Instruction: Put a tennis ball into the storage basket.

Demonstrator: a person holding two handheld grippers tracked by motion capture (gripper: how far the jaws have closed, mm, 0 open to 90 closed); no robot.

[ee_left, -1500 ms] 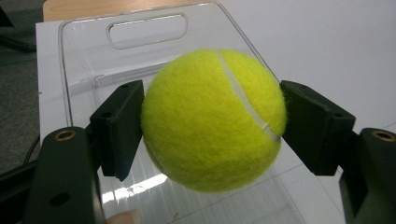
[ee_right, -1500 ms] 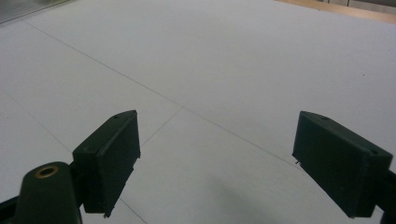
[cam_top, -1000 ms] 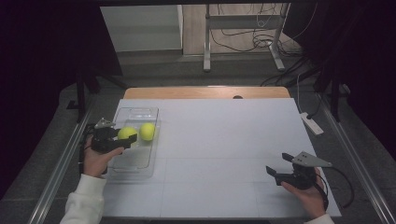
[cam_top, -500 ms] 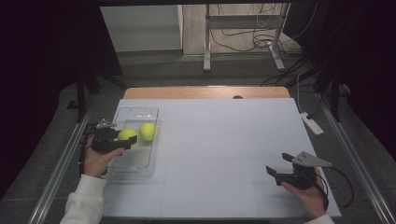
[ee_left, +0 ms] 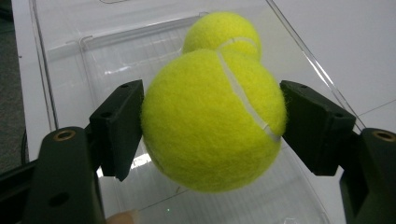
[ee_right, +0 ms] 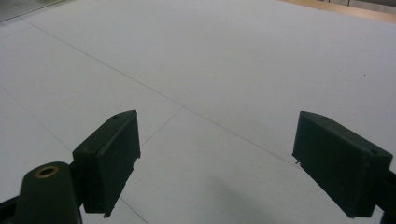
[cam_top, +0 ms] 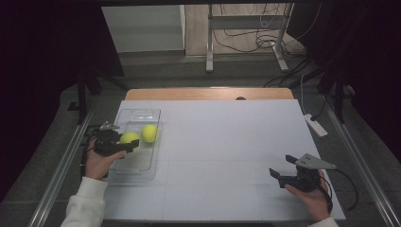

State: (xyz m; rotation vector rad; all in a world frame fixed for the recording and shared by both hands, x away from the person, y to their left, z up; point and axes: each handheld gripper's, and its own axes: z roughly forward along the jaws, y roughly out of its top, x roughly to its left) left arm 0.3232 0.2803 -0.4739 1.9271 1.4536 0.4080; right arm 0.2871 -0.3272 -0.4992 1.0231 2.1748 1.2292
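The left gripper (cam_top: 126, 146) is the one at work: its fingers (ee_left: 119, 126) are clamped on a ball (ee_left: 212, 119), one pad pressed on each side, so the ball sits squarely between them with its seam running up the face toward the camera. A ball has no long axis, so the relation that counts is the ball's place over the tray (cam_top: 137, 165): in the high view it hangs above the clear tray's left part at the worktop's (cam_top: 227, 142) left side. A second ball (cam_top: 149, 133) lies in the tray just beyond the held one, close behind it. The right gripper (cam_top: 283, 174) rests well apart near the worktop's right edge, its fingers (ee_right: 109, 156) spread wide on nothing.
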